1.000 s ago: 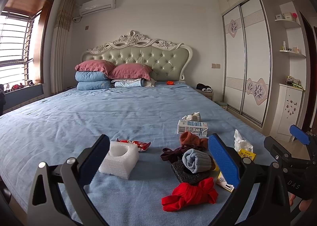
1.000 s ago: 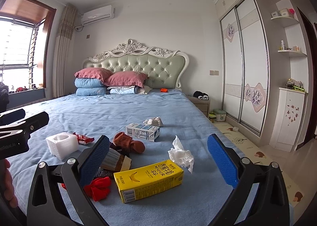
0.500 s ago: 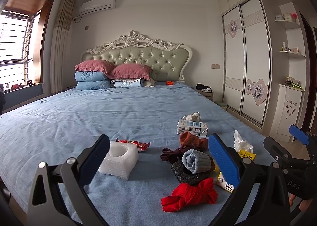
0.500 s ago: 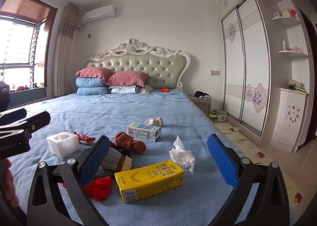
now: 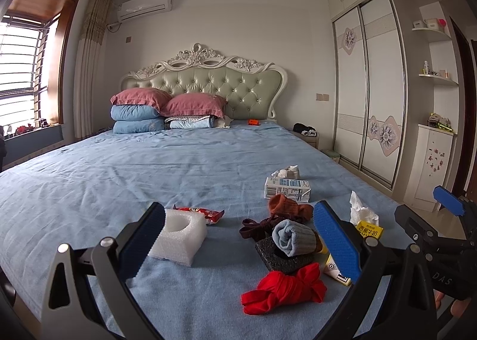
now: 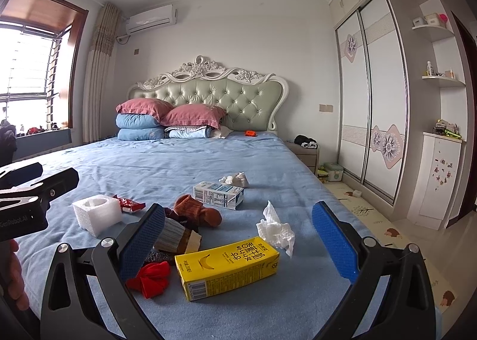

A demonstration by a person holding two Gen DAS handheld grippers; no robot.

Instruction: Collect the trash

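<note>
Both the left gripper [image 5: 238,238] and the right gripper [image 6: 238,238] hover wide apart, holding nothing, above the blue-sheeted bed [image 6: 184,161]. The long yellow banana-milk carton [image 6: 228,268] lies flat there, the crumpled white tissue [image 6: 275,228] just behind it and the red knotted cloth [image 6: 150,277] beside it.

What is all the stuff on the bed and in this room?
Yellow carton: one, yellow, near edge of the bed.
White carton: one, white and blue, mid-bed.
Crumpled tissue: one, white, beside yellow carton; another behind white carton.
Foam block: one, white, left of the pile.
Snack wrapper: one, red, behind foam block.
Socks: grey-blue, brown, red, dark, piled together.
Pillows: two pink, on blue bedding by the headboard.
Wardrobe: white, right wall.
Left gripper: open, over the pile.
Right gripper: open, over yellow carton.
</note>
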